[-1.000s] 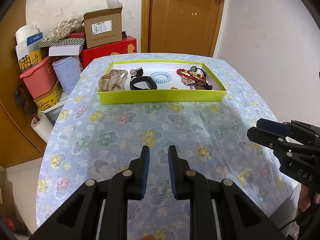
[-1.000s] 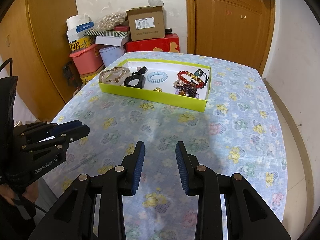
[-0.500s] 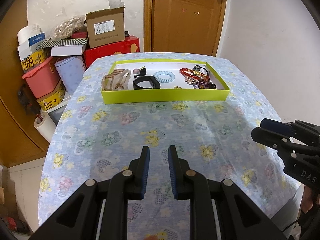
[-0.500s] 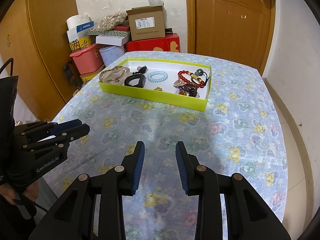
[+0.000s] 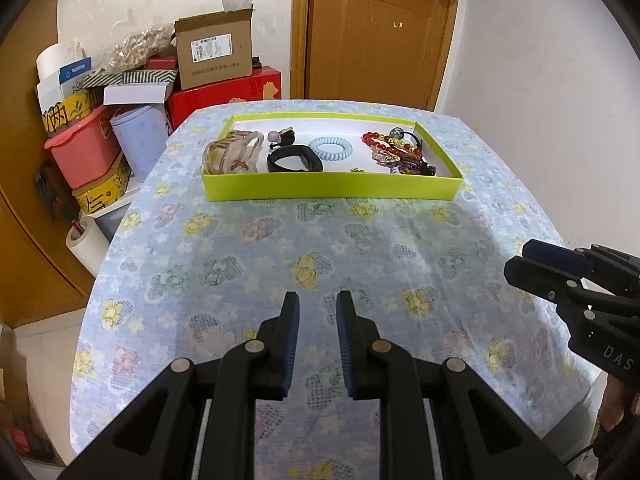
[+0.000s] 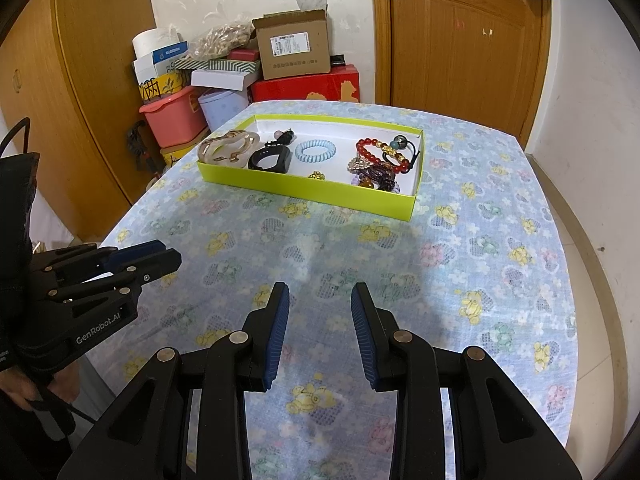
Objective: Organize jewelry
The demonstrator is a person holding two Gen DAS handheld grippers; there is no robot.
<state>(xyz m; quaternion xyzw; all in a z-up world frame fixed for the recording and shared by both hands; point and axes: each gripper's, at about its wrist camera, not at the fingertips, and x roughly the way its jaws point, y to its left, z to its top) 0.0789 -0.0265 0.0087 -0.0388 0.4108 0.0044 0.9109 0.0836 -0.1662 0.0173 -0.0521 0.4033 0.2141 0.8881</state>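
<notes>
in the green tray (image 5: 332, 189), jewelry (image 5: 394, 150).

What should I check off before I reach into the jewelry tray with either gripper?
1. Left gripper empty, jaws apart: ok.
2. Right gripper empty, jaws apart: ok.
3. Tablecloth between grippers and green tray bare: ok.
4. Blue coil hair tie lies apart from other pieces: ok.
5. Red bead bracelet free of the pile beside it: not ok, they overlap.
6. Small gold piece identified: cannot tell.
</notes>
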